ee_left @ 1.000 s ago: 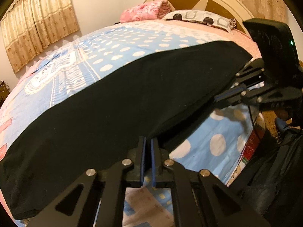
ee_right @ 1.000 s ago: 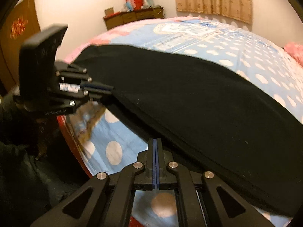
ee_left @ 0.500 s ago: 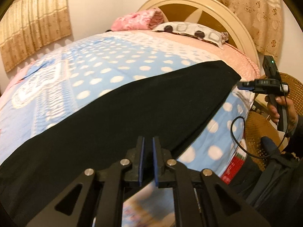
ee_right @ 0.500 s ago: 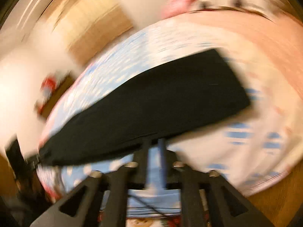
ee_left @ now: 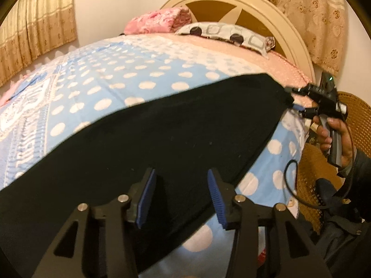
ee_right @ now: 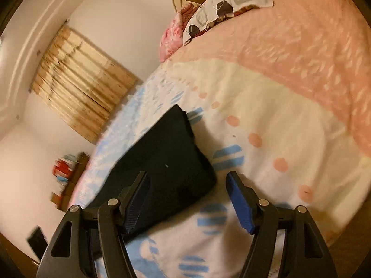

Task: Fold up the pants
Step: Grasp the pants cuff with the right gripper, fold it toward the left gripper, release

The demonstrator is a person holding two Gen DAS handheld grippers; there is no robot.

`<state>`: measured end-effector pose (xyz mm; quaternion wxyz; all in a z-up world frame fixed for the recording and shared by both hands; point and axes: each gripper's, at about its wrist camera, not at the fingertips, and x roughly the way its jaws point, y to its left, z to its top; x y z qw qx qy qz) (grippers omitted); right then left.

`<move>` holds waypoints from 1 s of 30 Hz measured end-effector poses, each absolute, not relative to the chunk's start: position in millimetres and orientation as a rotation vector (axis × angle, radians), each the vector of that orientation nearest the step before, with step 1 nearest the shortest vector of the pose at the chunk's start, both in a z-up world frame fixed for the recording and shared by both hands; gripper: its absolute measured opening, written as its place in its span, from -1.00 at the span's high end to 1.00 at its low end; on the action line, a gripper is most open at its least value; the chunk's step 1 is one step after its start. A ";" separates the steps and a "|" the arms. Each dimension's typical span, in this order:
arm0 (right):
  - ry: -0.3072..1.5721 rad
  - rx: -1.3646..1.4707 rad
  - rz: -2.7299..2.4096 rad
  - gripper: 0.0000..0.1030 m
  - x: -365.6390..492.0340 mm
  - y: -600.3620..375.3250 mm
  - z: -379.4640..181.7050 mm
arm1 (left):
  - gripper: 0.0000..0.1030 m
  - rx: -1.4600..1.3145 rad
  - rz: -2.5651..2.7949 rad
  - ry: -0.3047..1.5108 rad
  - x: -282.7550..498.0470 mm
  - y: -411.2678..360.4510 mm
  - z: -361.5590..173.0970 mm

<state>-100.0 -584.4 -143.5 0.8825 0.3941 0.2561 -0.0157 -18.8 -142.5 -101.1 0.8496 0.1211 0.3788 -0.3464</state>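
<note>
Pants [ee_left: 162, 143] lie as a long black strip on the bed [ee_left: 139, 74], their near edge between the spread jaws of the left hand-held gripper [ee_left: 180, 199]. At their far end, the right hand-held gripper [ee_right: 187, 199], jaws likewise just opened, straddles a corner unpinched. Next, I judge: pinch and fold lengthwise.

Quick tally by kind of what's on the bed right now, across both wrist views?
Black pants: 1, laid long across the quilt
Blue polka-dot quilt: 1
Patterned pillow: 1
Pink folded blanket: 1, beside the pillow
Total: 4
</note>
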 end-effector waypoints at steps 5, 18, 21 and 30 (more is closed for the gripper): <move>0.508 0.824 0.077 -0.06 -92.1 -576.3 -144.3 | -0.01 0.283 -0.733 0.760 -24.9 -145.3 -107.2; 0.408 0.841 0.157 0.83 -92.8 -570.5 -132.1 | -0.20 0.275 -0.746 0.745 -28.1 -147.1 -109.2; 0.412 0.816 0.136 0.83 -93.4 -567.9 -123.8 | -0.20 0.276 -0.744 0.747 -27.7 -147.4 -108.9; 0.371 0.597 0.318 0.84 -78.2 -474.7 -49.5 | -0.20 0.225 -0.664 0.794 -21.8 -104.3 -94.9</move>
